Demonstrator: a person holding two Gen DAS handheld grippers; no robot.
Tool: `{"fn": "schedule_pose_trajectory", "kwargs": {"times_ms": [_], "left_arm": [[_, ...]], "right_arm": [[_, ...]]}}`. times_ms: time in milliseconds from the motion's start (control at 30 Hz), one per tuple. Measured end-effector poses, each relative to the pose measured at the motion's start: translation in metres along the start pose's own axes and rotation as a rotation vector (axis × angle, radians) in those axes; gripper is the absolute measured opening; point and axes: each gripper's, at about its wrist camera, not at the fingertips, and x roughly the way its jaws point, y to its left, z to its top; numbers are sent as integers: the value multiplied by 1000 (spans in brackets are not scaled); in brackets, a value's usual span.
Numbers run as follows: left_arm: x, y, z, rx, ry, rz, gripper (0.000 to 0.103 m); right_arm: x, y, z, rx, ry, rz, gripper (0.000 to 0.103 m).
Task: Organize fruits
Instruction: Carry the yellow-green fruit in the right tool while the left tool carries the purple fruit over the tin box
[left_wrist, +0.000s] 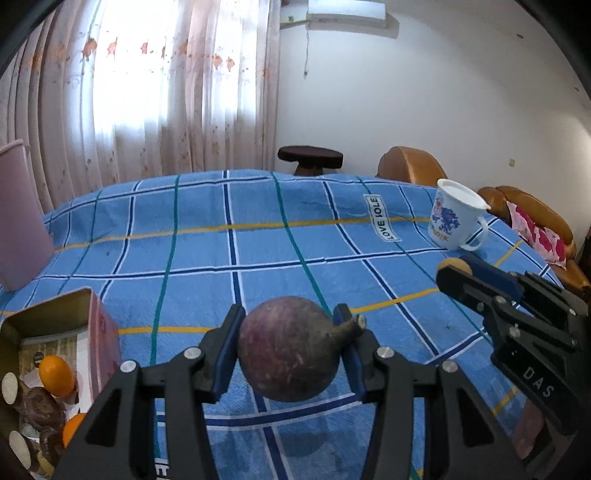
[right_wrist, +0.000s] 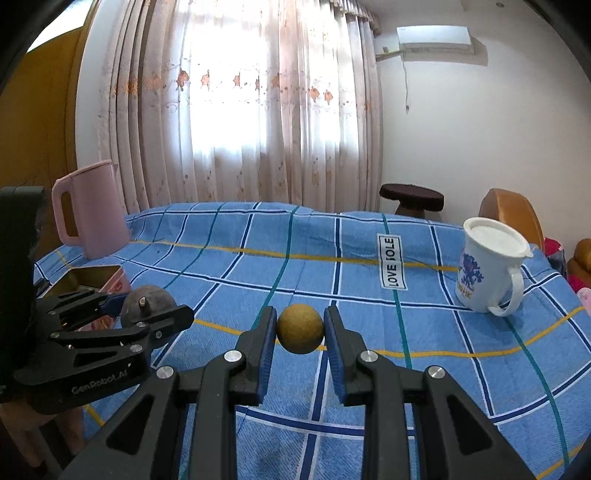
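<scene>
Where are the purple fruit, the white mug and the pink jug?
Purple fruit (left_wrist: 288, 350): left wrist view, its round body.
White mug (right_wrist: 484, 273): right wrist view, its printed side.
Pink jug (right_wrist: 98, 210): right wrist view, its body.

Beyond the far edge of your bench (right_wrist: 332, 258), with its blue checked cloth, a sheer curtain (right_wrist: 240, 110) glows with daylight from the window behind it. To the curtain's right runs a plain white wall (right_wrist: 480, 129) with an air conditioner (right_wrist: 434, 38) mounted high. Below that wall stand a dark round stool (right_wrist: 412, 197) and a tan leather sofa (left_wrist: 410, 166).
</scene>
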Motion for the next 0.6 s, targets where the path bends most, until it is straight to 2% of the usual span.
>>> {"fn": "schedule_pose_trajectory", "kwargs": {"times_ms": [600], "left_arm": [[-30,-7,-7,38,-126,11,51]], "right_arm": [[-24,6,-2,-14,-104,0,28]]}}
